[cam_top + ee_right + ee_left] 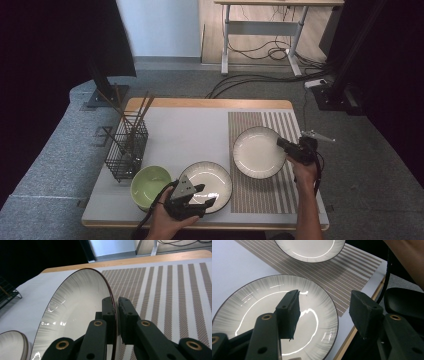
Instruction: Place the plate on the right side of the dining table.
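The right gripper (117, 315) pinches the far plate's (75, 307) rim over the striped placemat (175, 297), tilting it to lift; the left gripper (324, 312), fingers spread (holding nothing), hovers at the near plate (262, 305).

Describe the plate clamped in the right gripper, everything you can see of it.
The plate is round and shallow, glossy white, ceramic by its look, with fine grey streaks running toward a thin dark rim. It is empty and looks clean. It sits over the striped placemat, at the table's right. The right gripper is shut on its right rim, one jaw inside, one outside. Whether it has left the mat is unclear.
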A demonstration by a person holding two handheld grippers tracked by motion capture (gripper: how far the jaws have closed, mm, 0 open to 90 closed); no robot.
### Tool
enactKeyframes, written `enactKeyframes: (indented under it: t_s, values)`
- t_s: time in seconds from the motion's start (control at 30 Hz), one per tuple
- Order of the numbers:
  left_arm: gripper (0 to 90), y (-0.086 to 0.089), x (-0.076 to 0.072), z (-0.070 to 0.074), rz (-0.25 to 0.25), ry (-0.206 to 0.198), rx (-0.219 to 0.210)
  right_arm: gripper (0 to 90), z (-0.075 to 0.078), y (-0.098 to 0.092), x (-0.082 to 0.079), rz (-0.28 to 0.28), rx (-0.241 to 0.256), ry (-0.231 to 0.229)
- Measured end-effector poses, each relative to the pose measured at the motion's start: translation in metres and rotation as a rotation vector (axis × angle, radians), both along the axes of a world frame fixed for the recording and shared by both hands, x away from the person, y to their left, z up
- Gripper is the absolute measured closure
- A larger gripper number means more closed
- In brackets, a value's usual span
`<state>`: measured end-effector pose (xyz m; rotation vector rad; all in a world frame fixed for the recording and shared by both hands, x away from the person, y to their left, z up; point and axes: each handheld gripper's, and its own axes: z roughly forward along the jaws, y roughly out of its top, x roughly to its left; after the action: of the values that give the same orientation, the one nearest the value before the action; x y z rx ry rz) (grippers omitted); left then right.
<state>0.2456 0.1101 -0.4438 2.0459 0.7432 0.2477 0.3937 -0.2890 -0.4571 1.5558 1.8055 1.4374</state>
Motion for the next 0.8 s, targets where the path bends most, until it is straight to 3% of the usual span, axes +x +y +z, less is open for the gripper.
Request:
enactKeyframes:
  t_s: [0.8]
  values:
    - [42.0, 0.004, -0.004, 0.001, 0.023, -0.007, 0.003, 83.9, -0.031, -0.019, 0.023, -0.075, 0.04, 0.051]
